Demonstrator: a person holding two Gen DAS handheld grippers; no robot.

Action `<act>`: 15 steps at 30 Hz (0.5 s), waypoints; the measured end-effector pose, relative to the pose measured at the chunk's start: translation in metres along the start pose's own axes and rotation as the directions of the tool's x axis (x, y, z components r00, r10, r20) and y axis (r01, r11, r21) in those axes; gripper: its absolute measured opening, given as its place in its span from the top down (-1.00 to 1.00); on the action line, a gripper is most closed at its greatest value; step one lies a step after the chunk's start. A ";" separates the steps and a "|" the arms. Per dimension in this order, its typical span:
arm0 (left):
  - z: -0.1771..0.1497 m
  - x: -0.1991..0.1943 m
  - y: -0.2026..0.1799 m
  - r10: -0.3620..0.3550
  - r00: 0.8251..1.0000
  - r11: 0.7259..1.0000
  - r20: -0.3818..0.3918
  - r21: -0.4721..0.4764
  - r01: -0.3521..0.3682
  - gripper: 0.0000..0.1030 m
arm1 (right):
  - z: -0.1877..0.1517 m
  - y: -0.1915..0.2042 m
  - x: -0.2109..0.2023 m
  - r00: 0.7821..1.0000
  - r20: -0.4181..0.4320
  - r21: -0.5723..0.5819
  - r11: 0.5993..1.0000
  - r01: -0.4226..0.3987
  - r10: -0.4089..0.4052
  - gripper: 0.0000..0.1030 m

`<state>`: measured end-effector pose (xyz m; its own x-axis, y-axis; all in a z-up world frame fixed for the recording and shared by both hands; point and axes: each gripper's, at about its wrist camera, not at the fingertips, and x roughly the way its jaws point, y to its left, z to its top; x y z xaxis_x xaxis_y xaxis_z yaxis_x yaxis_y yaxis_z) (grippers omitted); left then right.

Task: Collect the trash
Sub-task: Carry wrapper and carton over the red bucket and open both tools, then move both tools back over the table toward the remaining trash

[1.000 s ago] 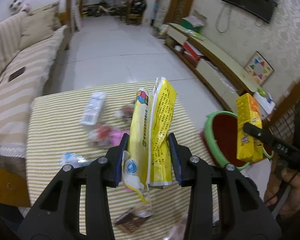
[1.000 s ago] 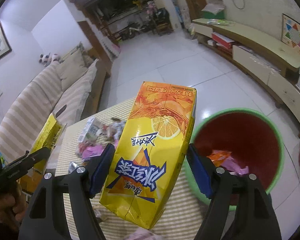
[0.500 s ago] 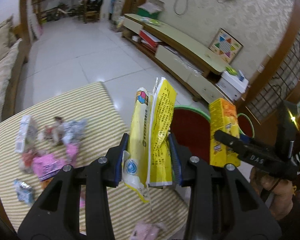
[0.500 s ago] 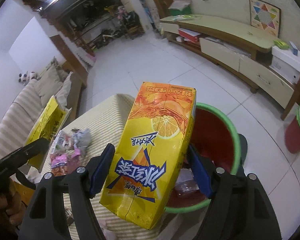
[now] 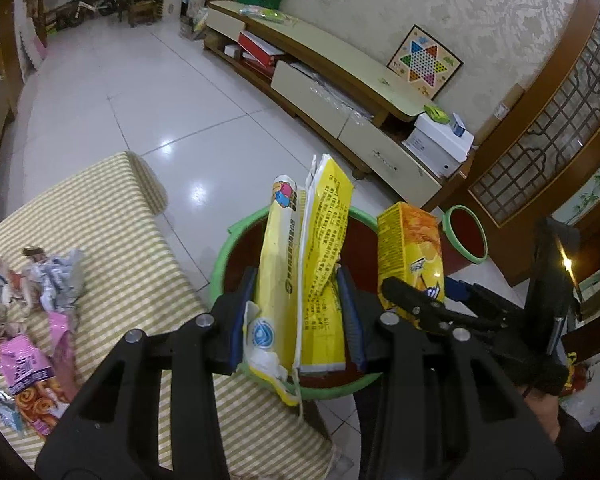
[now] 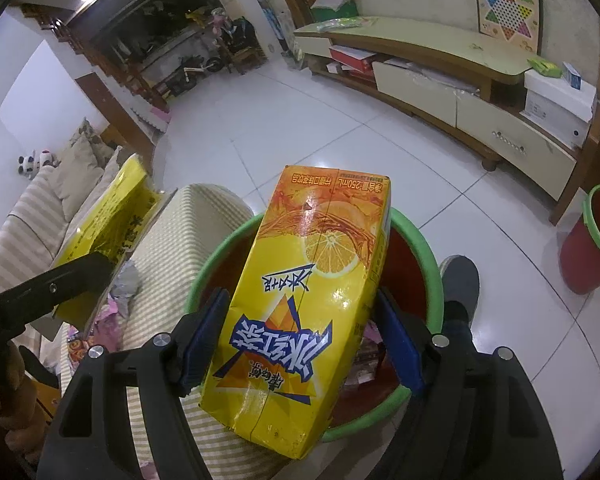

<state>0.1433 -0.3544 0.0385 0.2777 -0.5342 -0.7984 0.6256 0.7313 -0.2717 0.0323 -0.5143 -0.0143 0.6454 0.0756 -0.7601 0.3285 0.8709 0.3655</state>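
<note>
A white tiled floor (image 5: 148, 92) is seen running back to a long low cabinet (image 5: 340, 80) along the wall, with a Chinese checkers board (image 5: 425, 61) propped on top of it and a white box (image 5: 440, 142) at its near end. In the foreground a table covered with a striped cloth (image 5: 132, 272) is seen, and loose wrappers (image 5: 32, 320) are left scattered along its left edge. Just off the table's right edge a red bin with a green rim (image 5: 236, 236) is set on the floor, some wrappers visible at its bottom in the right wrist view; a smaller red bin (image 6: 592, 240) of the same kind is placed further off near a wooden door. The left gripper (image 5: 298, 316) is pinched tight on a torn yellow snack bag (image 5: 312, 264), which is held upright over the mouth of the large bin. The right gripper (image 6: 302, 340) is clamped on the sides of a yellow iced tea carton (image 6: 304, 300), with its blue pads (image 6: 204, 336) pressed against it, and the carton is likewise held above the bin opening, beside the snack bag. A grey shoe (image 6: 458, 280) is seen on the floor just behind the large bin.
</note>
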 end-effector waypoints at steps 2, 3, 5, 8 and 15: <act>0.001 0.006 -0.003 -0.009 1.000 1.000 -0.008 0.001 0.009 0.25 | -0.001 -0.002 0.003 1.000 -0.002 -0.010 1.000 0.008 -0.008 -0.38; 0.003 0.009 -0.004 -0.012 1.000 1.000 -0.011 0.002 0.012 0.22 | -0.001 -0.003 0.004 1.000 -0.005 -0.011 1.000 0.011 -0.011 -0.39; 0.003 0.014 -0.006 -0.033 0.999 0.999 -0.017 -0.006 0.033 0.14 | -0.002 -0.006 0.006 1.000 -0.012 -0.009 1.000 0.019 -0.019 -0.42; 0.001 0.015 -0.007 -0.046 0.999 0.999 -0.002 -0.016 0.046 -0.15 | -0.004 -0.010 0.011 0.999 -0.027 -0.001 1.000 0.031 -0.031 -0.43; 0.002 0.005 0.005 -0.023 0.999 0.999 0.034 -0.045 0.025 -0.55 | -0.004 -0.012 0.012 0.999 -0.027 -0.007 0.999 0.038 -0.038 -0.58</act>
<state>0.1494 -0.3540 0.0343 0.2877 -0.5649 -0.7734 0.5991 0.7361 -0.3149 0.0329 -0.5215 -0.0297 0.6136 0.0552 -0.7877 0.3479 0.8766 0.3325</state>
